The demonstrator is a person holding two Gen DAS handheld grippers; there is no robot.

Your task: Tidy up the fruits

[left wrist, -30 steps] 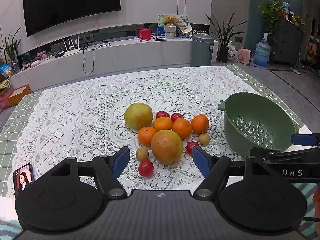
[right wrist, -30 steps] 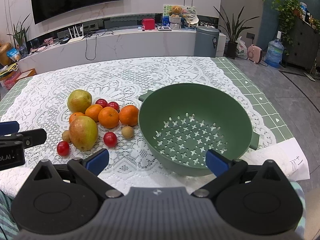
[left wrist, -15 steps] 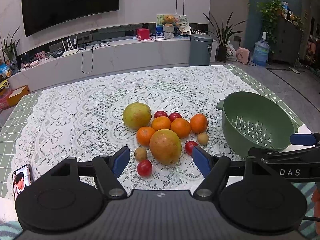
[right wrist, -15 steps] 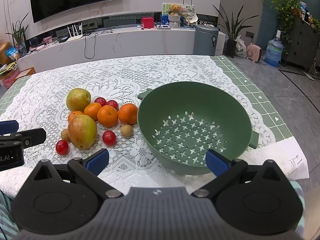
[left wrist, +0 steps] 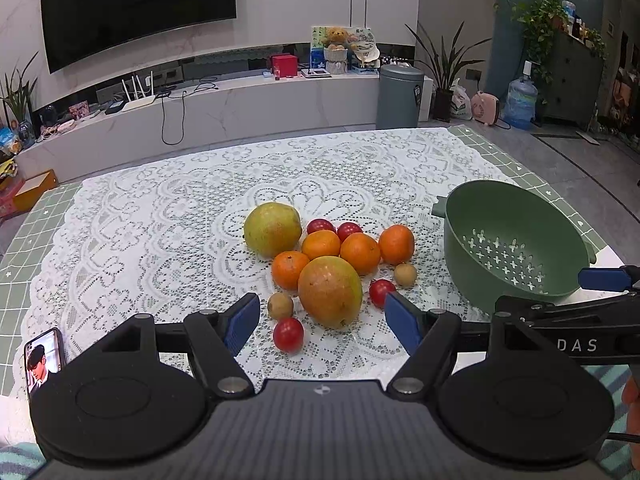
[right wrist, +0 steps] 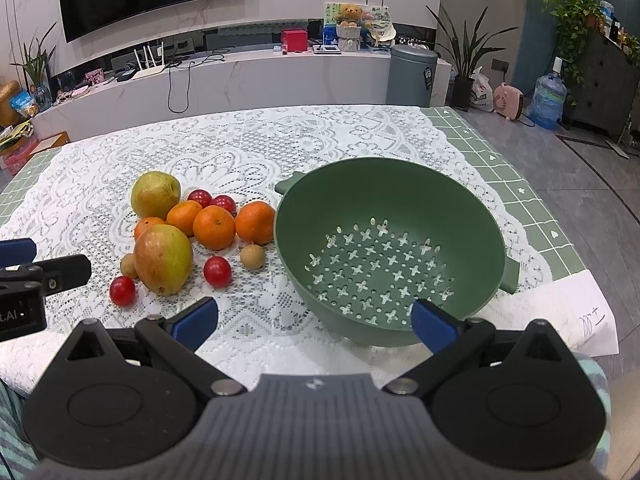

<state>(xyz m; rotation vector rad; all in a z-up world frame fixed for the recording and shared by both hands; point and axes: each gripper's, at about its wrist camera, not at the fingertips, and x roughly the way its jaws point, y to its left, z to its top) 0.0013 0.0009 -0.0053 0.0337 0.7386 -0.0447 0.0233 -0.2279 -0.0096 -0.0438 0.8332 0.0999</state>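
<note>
A cluster of fruit lies on the lace tablecloth: a large orange-green mango (left wrist: pixel 330 291) (right wrist: pixel 163 258), a yellow-green pear (left wrist: pixel 273 229) (right wrist: pixel 155 194), several oranges (left wrist: pixel 360 253) (right wrist: pixel 214 227), red cherry tomatoes (left wrist: pixel 288 334) (right wrist: pixel 217 271) and small brown longans (left wrist: pixel 280 305) (right wrist: pixel 252 256). To their right stands an empty green colander (left wrist: pixel 516 216) (right wrist: pixel 320 200). My left gripper (left wrist: pixel 322 320) hangs open just short of the mango. My right gripper (right wrist: pixel 314 320) is open too, near the colander's front rim, nothing between its fingers.
A phone (left wrist: pixel 42 358) lies at the table's front left corner. A sheet of white paper (right wrist: pixel 568 316) sits right of the colander. The table's far half carries only the lace cloth (left wrist: pixel 280 168). Behind are a TV wall, bin and plants.
The fruit and colander have slid slightly down and left in both views, a small camera drift. Both grippers stay open as before.
</note>
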